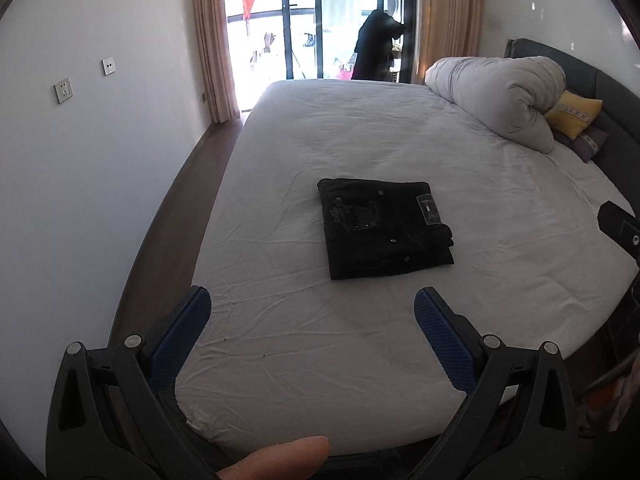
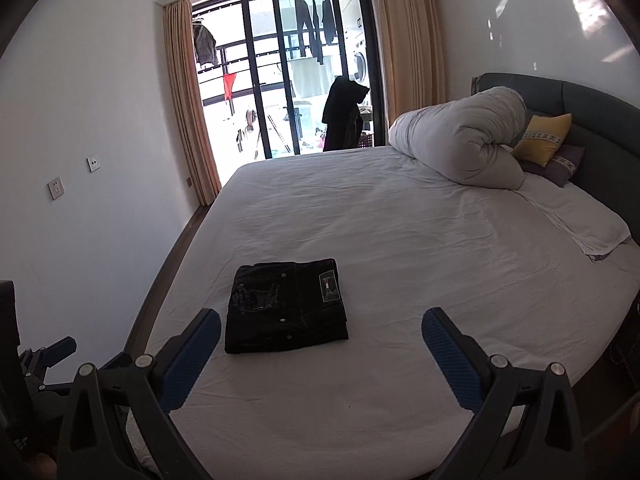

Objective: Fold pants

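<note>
— Closest to the left wrist lens is a fingertip [image 1: 280, 454] at the bottom edge, between the two arms of the left tool [image 1: 312, 312]. How does that tool stand?

— Its blue-padded fingers [image 1: 444, 340] are spread wide, with only bare sheet between them. It hangs over the near edge of the bed [image 1: 360, 400] and has hold of nothing.

— And the right tool [image 2: 320, 330]?

— It is just as wide apart and empty-handed, seen from its own camera. It also hangs over the near part of the bed, clear of the cloth. A corner of it shows at the right edge of the left wrist view.

— Where are the pants [image 1: 386, 226]?

— They lie folded into a compact dark rectangle, flat on the white sheet, somewhat toward the near side of the mattress. A label patch [image 1: 429, 209] faces up near one corner. In the right wrist view the pants [image 2: 286, 306] sit ahead of the left finger of that tool, apart from both pads.

— What else is on the bed?

— A rolled grey duvet [image 2: 460, 144] lies at the far end by the dark headboard [image 2: 592, 120], with a yellow cushion [image 2: 542, 138] beside it resting on a purple pillow [image 2: 556, 168]. Beyond the bed stand glass doors [image 2: 280, 76] with tan curtains [image 2: 192, 100]; clothes hang outside.
</note>
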Demonstrator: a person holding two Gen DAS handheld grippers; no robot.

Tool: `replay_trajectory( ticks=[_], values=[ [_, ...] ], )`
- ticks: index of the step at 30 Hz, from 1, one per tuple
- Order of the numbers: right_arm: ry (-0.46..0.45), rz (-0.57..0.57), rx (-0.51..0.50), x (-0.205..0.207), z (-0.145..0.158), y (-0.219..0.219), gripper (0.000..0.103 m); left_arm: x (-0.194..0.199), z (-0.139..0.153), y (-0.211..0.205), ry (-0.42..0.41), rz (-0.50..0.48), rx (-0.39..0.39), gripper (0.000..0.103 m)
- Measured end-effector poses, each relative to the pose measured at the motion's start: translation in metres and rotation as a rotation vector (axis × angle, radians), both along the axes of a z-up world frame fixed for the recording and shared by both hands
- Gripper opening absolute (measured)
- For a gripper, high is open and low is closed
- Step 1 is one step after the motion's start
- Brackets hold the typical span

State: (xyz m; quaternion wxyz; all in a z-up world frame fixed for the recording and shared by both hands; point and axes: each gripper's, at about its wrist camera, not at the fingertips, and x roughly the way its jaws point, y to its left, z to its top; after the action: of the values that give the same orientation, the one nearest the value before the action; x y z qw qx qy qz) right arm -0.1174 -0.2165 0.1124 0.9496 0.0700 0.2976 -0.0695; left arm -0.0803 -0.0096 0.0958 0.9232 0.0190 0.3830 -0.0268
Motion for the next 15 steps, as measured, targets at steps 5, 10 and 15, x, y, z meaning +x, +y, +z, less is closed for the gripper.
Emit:
replay_trajectory(
  ticks=[5, 10, 15],
  values=[
    [0.065, -0.003, 0.006, 0.013, -0.016, 0.001, 0.103, 0.018, -0.016, 0.004, 0.052, -0.001, -0.026, 0.103],
    [0.093, 0.016, -0.006, 0.021, -0.024, 0.008, 0.103, 0.041, -0.032, 0.008, 0.087, 0.011, -0.042, 0.103],
    [0.119, 0.025, -0.008, 0.027, -0.031, 0.012, 0.103, 0.052, -0.041, 0.008, 0.108, 0.014, -0.051, 0.103]
  ],
)
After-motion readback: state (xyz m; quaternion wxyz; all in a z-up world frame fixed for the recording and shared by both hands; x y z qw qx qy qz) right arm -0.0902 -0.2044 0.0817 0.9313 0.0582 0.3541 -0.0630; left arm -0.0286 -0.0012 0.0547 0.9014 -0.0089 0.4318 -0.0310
